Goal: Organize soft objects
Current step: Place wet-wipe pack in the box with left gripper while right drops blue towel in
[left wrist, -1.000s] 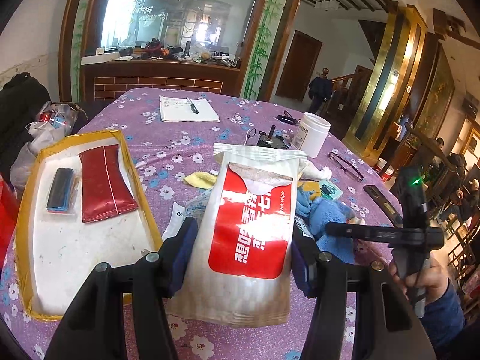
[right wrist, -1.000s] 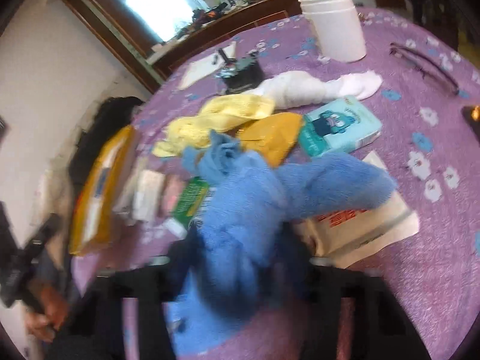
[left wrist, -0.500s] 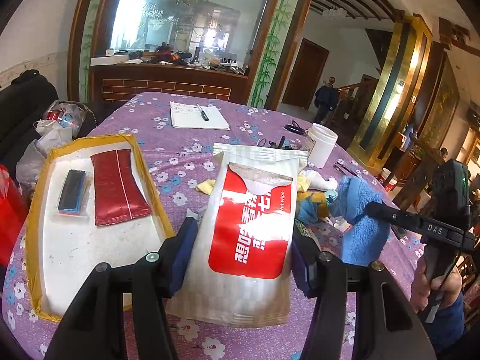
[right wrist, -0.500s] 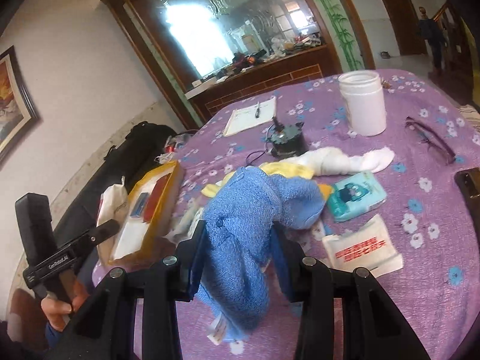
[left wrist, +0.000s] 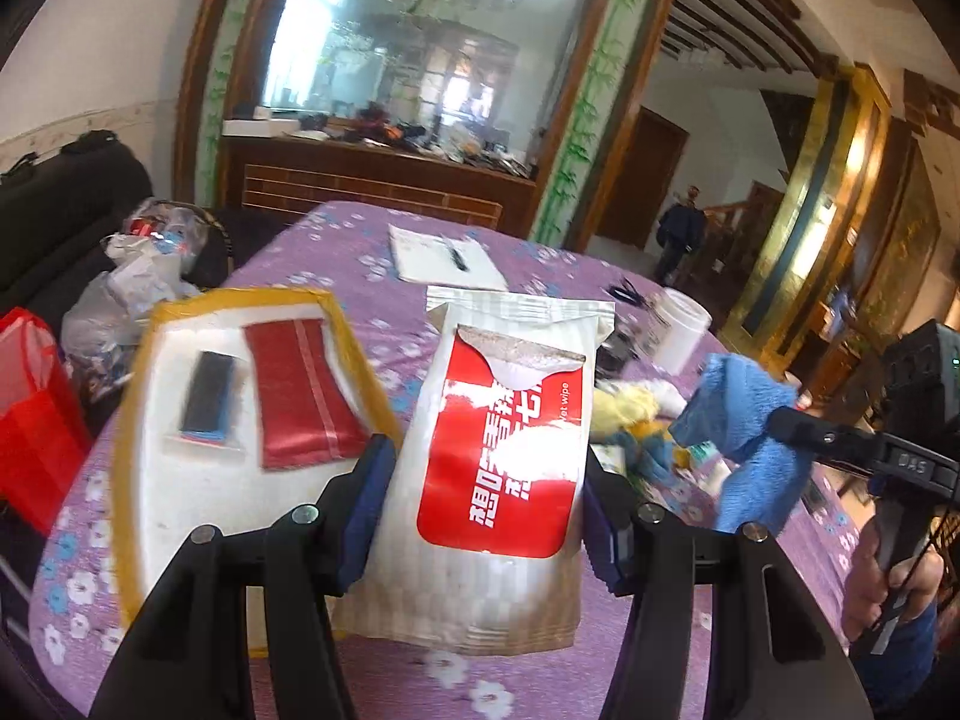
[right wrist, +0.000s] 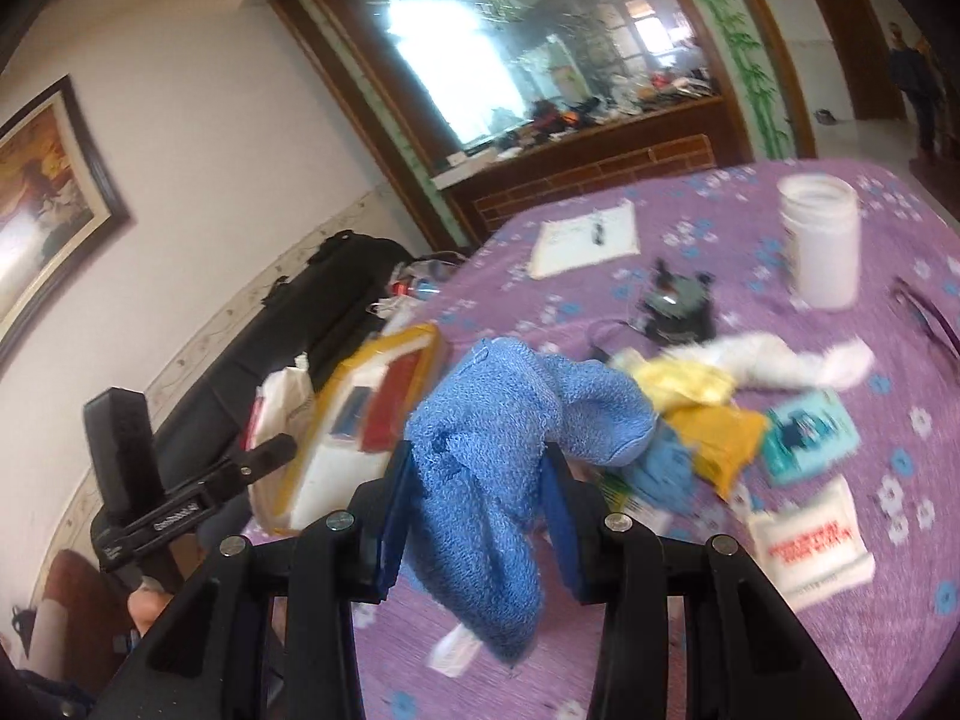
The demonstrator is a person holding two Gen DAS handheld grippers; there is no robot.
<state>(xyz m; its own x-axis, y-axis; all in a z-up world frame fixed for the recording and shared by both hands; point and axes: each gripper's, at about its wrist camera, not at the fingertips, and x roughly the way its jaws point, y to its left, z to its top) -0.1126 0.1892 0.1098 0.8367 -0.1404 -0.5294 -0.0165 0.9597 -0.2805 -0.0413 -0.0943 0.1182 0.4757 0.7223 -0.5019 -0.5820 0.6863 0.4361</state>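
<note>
My right tongs [right wrist: 474, 498], clamped on the blue towel [right wrist: 486, 480], have lifted it clear of the counter [right wrist: 780, 648] toward the yellow-rimmed tray [left wrist: 138, 420], while my left tongs [left wrist: 486, 510] still grip the wet-wipe pack [left wrist: 504, 468], so both can go in.

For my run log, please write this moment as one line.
left claw: grips white-red wet-wipe pack | right claw: grips blue terry towel, above table
</note>
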